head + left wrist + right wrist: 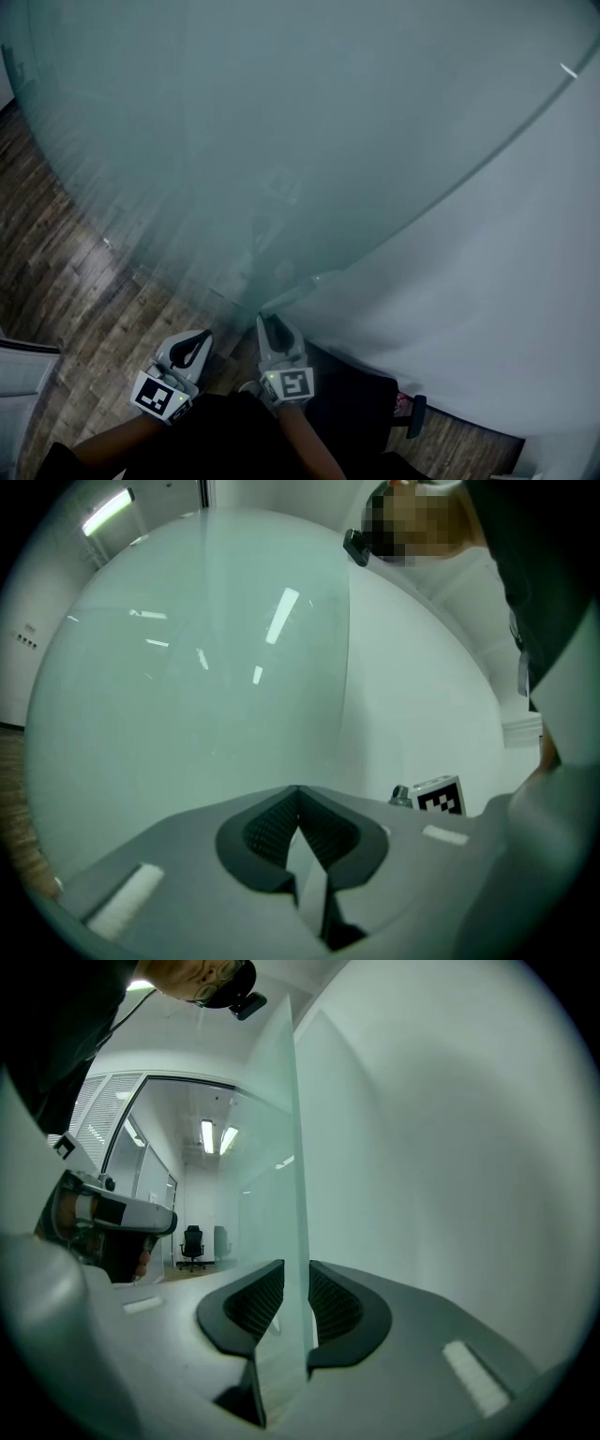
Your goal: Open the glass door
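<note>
The frosted glass door [281, 122] fills most of the head view, its free edge running down beside the white wall. My right gripper [272, 322] sits at that edge low down. In the right gripper view the pane's edge [286, 1147] stands between the two ribbed pads [253, 1302], and the right gripper [295, 1279] is shut on it. My left gripper [199, 340] hangs just left of it, pointing at the door's face [187, 686]. Its jaws [298, 794] meet at the tips with nothing between them. The right gripper's marker cube [439, 797] shows beside it.
A white wall [487, 262] stands right of the door's edge. Wooden floor [84, 300] lies below on the left, with a white piece of furniture [19, 375] at the lower left. Past the pane, a room with an office chair [192, 1244] is visible.
</note>
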Demonstrator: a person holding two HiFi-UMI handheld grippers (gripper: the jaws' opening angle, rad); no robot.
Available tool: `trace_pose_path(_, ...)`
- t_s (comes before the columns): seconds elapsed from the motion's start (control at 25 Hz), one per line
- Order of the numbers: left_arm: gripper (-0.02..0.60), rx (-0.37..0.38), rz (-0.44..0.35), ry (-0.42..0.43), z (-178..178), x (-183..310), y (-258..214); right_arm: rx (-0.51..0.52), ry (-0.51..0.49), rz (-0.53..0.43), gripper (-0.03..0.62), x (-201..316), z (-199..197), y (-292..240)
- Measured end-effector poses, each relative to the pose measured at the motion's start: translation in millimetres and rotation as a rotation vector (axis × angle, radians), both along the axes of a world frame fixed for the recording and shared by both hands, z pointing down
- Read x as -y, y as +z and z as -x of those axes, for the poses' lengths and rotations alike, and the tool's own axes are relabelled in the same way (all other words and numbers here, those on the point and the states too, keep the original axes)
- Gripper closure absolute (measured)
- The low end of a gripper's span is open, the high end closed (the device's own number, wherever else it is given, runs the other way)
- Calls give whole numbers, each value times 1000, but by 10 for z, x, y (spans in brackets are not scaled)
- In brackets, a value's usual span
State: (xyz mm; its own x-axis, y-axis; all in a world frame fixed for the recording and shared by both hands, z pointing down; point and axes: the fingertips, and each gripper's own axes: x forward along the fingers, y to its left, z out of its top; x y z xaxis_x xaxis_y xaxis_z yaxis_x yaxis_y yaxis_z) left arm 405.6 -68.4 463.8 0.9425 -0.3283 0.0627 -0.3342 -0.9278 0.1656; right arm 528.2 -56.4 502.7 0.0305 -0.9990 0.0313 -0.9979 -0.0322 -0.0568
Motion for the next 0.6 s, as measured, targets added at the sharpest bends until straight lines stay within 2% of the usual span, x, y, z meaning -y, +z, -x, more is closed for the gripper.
trace_pose_path(0.32,581,-3,-32,-4,-36,15,-23,16,3,6,508,70,-117,13)
trace_pose_path(0.6,581,14,0,2,-117,67,66,10,5,16,507,194,-249,57)
